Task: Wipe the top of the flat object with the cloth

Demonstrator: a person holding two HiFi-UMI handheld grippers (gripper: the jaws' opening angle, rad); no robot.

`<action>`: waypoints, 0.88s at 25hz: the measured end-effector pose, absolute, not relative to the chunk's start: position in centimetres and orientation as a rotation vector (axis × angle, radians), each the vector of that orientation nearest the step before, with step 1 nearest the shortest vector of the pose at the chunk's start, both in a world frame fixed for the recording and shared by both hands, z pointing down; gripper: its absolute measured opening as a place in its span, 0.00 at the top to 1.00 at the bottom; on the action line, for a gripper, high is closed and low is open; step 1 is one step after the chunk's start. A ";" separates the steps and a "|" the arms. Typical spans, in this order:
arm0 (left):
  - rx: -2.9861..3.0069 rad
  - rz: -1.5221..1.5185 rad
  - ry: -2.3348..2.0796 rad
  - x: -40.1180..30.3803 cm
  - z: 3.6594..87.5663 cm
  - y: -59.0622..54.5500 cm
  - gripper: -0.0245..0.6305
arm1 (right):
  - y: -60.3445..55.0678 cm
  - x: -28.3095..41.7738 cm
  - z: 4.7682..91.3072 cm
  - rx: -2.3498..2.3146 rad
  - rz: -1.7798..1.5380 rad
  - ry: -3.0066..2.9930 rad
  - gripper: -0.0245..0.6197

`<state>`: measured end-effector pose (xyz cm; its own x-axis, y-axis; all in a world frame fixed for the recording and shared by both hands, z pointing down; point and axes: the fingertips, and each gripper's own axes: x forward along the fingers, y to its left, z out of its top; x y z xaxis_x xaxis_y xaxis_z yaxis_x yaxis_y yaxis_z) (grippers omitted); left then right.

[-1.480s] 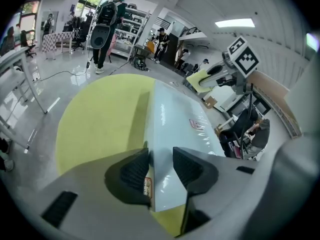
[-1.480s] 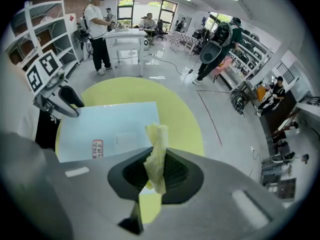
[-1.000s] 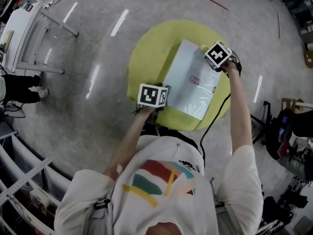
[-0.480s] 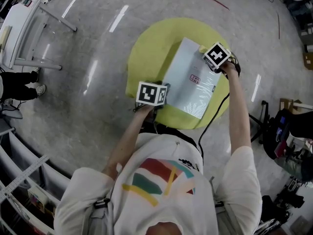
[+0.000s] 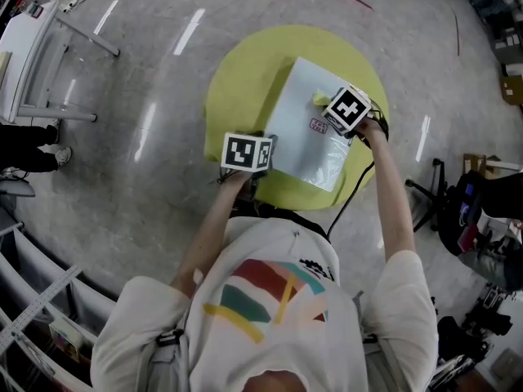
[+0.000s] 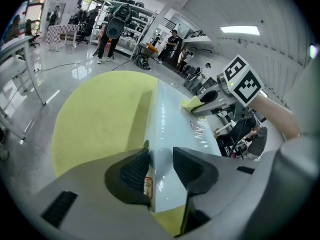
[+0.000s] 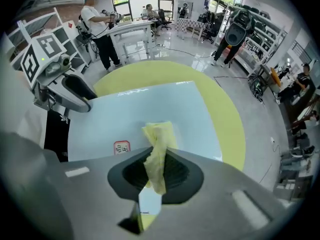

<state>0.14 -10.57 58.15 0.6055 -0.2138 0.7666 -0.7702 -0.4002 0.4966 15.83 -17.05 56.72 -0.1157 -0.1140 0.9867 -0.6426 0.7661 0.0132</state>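
Observation:
A pale, glossy flat object (image 5: 298,141) lies on the round yellow table (image 5: 241,76). My left gripper (image 5: 268,153) is shut on its near left edge; in the left gripper view both pads (image 6: 134,170) clamp that edge (image 6: 161,149). My right gripper (image 5: 329,104) is shut on a yellow cloth (image 5: 319,99), which rests on the object's top beside a small red label (image 5: 319,125). In the right gripper view the cloth (image 7: 157,144) hangs pinched between the jaws above the flat object (image 7: 150,109). The left gripper view also shows the cloth (image 6: 191,104).
The table stands on a shiny grey floor. A white table frame (image 5: 45,39) is at the far left. A black cable (image 5: 351,194) trails from the right gripper. People (image 7: 97,24) and shelving (image 6: 120,26) stand well behind the table.
My right gripper has carried the cloth from the flat object's far right corner inward over its top, nearer the red label. The left gripper keeps its hold on the edge.

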 end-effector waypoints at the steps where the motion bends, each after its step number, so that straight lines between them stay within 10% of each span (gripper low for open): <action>1: 1.924 0.771 -0.785 0.1 58.1 -10.6 0.72 | -16.5 15.6 56.7 0.602 0.495 -1.651 0.92; 22: 1.925 0.762 -0.795 -0.2 58.1 -10.8 0.72 | -5.8 9.1 56.9 0.458 0.562 -1.691 0.92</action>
